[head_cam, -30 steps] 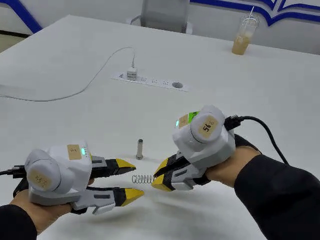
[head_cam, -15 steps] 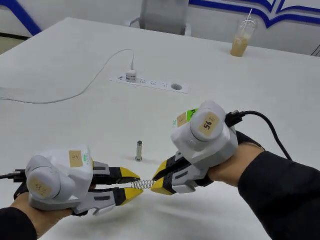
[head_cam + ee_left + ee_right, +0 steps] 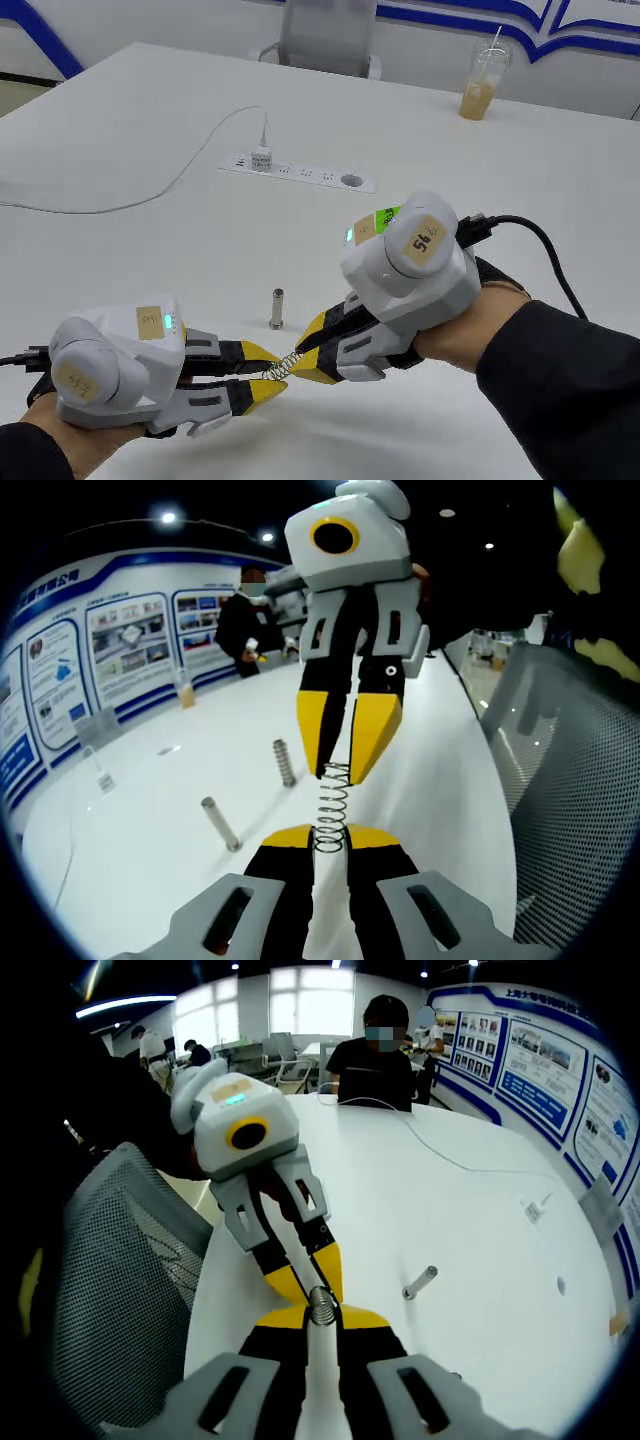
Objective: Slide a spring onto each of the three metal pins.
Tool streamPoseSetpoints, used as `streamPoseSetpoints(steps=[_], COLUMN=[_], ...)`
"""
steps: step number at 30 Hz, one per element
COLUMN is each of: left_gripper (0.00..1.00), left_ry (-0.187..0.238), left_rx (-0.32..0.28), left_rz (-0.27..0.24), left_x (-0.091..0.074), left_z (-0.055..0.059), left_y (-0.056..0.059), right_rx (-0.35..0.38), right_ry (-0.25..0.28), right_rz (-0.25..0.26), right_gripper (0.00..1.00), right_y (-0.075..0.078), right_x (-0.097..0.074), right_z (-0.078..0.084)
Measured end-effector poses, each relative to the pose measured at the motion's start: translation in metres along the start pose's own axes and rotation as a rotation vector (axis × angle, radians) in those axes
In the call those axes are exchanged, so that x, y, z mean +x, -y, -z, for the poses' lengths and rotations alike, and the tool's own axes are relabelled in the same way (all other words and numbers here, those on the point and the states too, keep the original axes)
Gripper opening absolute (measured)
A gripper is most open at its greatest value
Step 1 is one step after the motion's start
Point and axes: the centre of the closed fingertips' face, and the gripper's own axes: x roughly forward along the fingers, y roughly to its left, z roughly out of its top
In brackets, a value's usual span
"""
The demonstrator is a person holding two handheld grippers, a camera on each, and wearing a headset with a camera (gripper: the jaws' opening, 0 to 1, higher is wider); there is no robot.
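Now, in the head view, the spring (image 3: 285, 366) is held at both ends. The left hand-held gripper (image 3: 270, 373) has pressed its jaws together on one end. A second ago they stood spread around the loose coil, which only the right hand-held gripper (image 3: 302, 361) was pinching. The spring hangs in the air just in front of the bare pin (image 3: 277, 308), which stands upright on the white surface (image 3: 180, 240), and spring and pin are apart. A power strip (image 3: 300, 172) lies well behind the pin.

In the left gripper view, that gripper's own yellow tips are clamped on the spring's lower end. The right one reaches in from above, nipping the upper end, with the coil drawn straight between them. The bare pin stands off to one side. Just beyond it is a ribbed pin (image 3: 285, 762), which may already carry a spring; it is too small to be sure.

In the right gripper view, its jaws are closed on the coil's end, the left one faces it tip to tip, and the bare pin stands near on the surface.

To my eye this is a hand-over half done. With both ends pinched, no open end can go over the pin, so one gripper must let go first. The bare pin has yet to get its spring.
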Motion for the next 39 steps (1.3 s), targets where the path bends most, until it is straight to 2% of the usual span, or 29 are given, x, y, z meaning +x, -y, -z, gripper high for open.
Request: streamPoseSetpoints(steps=[20,33,39], left_gripper=[0.11,0.12,0.20], left_ry=[0.048,0.058,0.063], left_rx=[-0.066,-0.079,-0.099], left_rz=[0.001,-0.016,-0.038], left_x=[0.002,0.001,-0.001], left_z=[-0.011,-0.012,-0.012], left_y=[0.002,-0.004,-0.009], right_rx=[-0.027,-0.012,-0.011], right_ry=[0.070,0.081,0.077], right_rz=[0.021,0.032,0.038], right_gripper=[0.11,0.11,0.11], right_y=[0.002,0.008,0.011], right_x=[0.002,0.003,0.003], right_z=[-0.024,-0.025,-0.024])
